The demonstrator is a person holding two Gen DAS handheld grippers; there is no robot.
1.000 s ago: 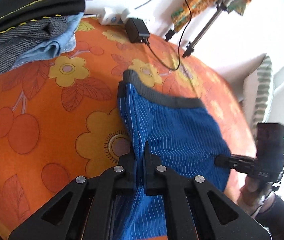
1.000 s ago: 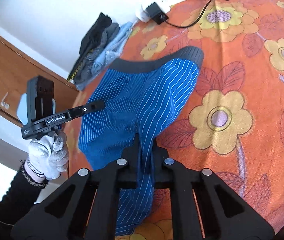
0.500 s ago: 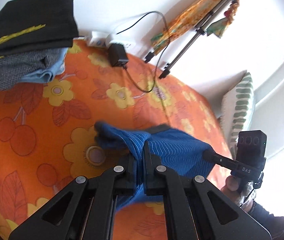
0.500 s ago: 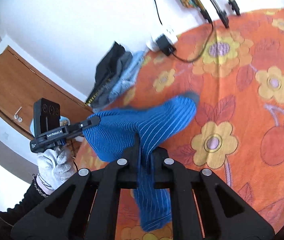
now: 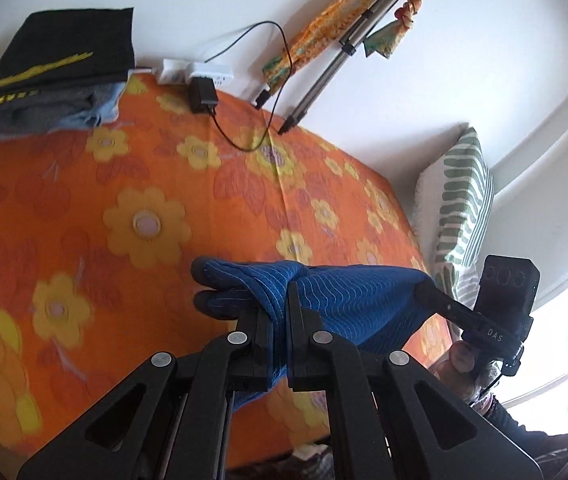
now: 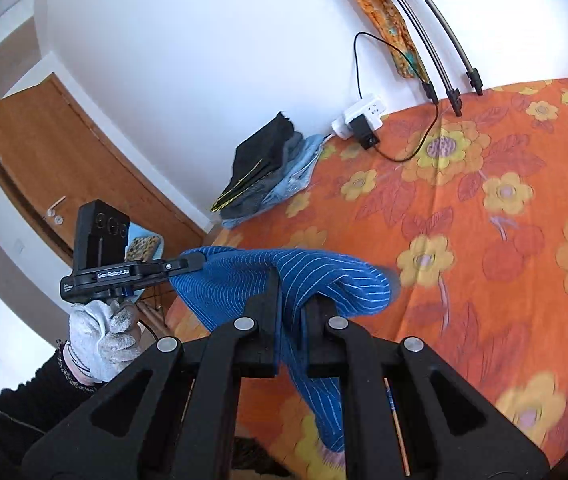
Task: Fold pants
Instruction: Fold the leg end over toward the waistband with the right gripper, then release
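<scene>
Blue pinstriped pants [image 5: 347,300] hang bunched between my two tools, lifted above the orange flowered bedspread [image 5: 124,216]: my left gripper [image 5: 280,320] is clamped on one part of the cloth and my right gripper [image 6: 291,312] pinches another. Farther back, a stack of folded clothes [image 6: 268,168] sits by the wall, with a white power strip [image 6: 359,116] and tripod legs [image 6: 447,76] beyond.

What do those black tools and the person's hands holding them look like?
Both are matte black. The left gripper carries white "GenRobot.AI" lettering and a boxy top with three round holes; the right gripper reads "DAS". Silver rivets dot the forked finger frames. The left hand wears a white glove and black sleeve.
</scene>
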